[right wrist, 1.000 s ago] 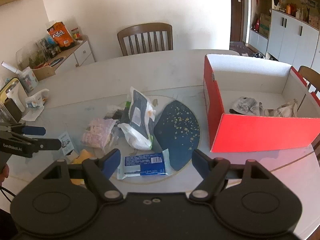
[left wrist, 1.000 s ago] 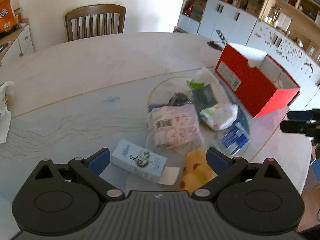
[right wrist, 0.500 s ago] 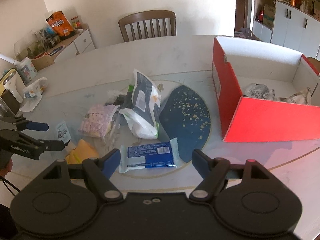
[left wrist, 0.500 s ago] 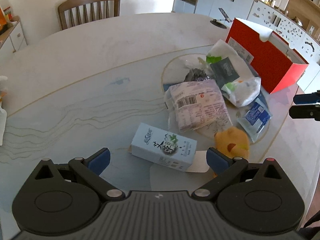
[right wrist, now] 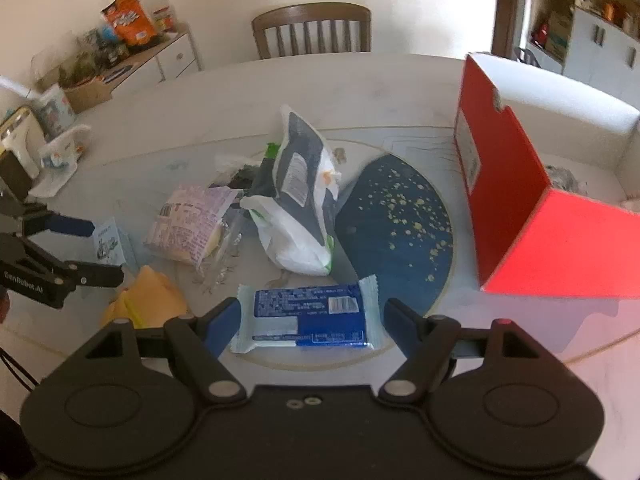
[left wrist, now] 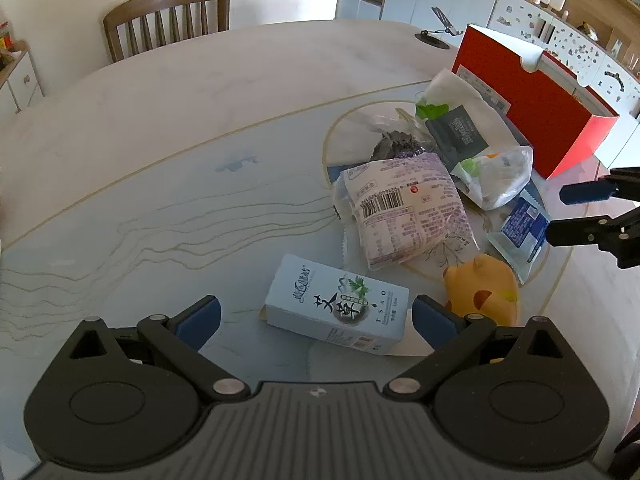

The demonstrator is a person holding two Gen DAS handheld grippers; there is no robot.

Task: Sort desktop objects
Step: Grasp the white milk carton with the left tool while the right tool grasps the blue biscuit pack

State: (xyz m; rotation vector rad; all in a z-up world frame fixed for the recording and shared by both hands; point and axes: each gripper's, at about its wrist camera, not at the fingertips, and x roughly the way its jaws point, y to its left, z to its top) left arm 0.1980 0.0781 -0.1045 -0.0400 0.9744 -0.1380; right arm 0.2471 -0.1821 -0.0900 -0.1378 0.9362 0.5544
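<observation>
My left claw hangs with its jaws wide apart, nothing pressed between the blue pads. The pale carton lies flat on the table in the gap, clear of both pads. Just right of it sits the yellow toy, close by my right-hand pad.

My right claw is spread just as wide — the blue wafer pack lies between its fingers, untouched, at the near rim of the round inlay. In this view my left claw shows at the far left edge, tips by the carton and toy.

Beyond the carton lies the purple-print packet, barcode up, overlapping the inlay's edge. Past that is a crumpled clear bag of dark stuff, and beside it the white and grey pouch, bulging, green at its corners. To its right the dark blue speckled mat lies bare.

Further right stands the red box, open at the top, with some crumpled wrappers inside — I cannot tell what they are. Behind the table a wooden chair is pushed in, and a sideboard at the left carries an orange snack bag.
</observation>
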